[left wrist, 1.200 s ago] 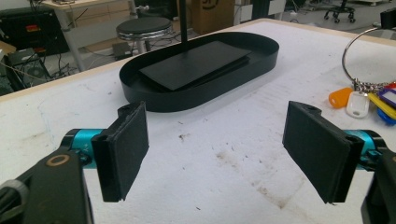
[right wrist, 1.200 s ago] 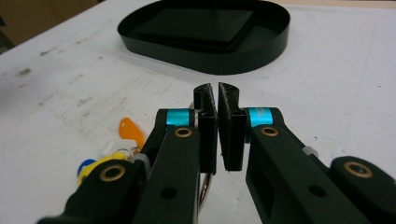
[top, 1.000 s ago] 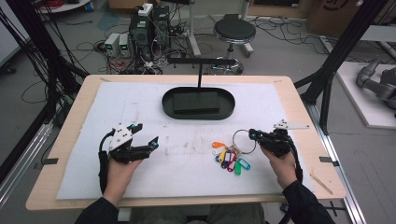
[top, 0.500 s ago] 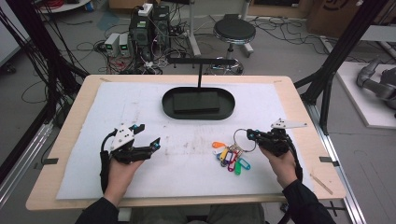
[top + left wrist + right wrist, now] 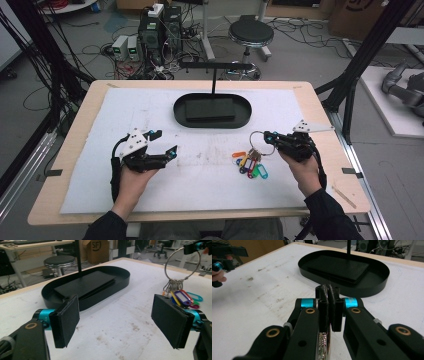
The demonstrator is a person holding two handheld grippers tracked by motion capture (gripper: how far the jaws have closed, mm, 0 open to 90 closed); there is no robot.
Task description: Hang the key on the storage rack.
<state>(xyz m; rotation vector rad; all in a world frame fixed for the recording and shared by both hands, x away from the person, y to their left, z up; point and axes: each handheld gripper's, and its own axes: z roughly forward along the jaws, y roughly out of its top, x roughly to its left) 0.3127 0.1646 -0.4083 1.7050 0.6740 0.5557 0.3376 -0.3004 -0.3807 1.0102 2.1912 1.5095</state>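
key ring [image 5: 182, 263] thin bright metal wire, shiny; tags [image 5: 250, 164] on it coloured glossy plastic, some see-through with paper-like inserts. right gripper [image 5: 329, 293] matt black plastic links, brass-look rivets, teal anodised metal collars, rough dark rubbery pads pressed together on the ring. left gripper [image 5: 122, 321] same build, pads [image 5: 66, 320] matt, foam-like, edges slightly frayed. oval tray [image 5: 245, 107] black, smooth, semi-gloss, flat matt black slab inside. table cover [image 5: 210, 175] white, matt, scuffed and stained. table edge [image 5: 70, 150] pale bare wood. stool [image 5: 251, 34] seat dark padded.
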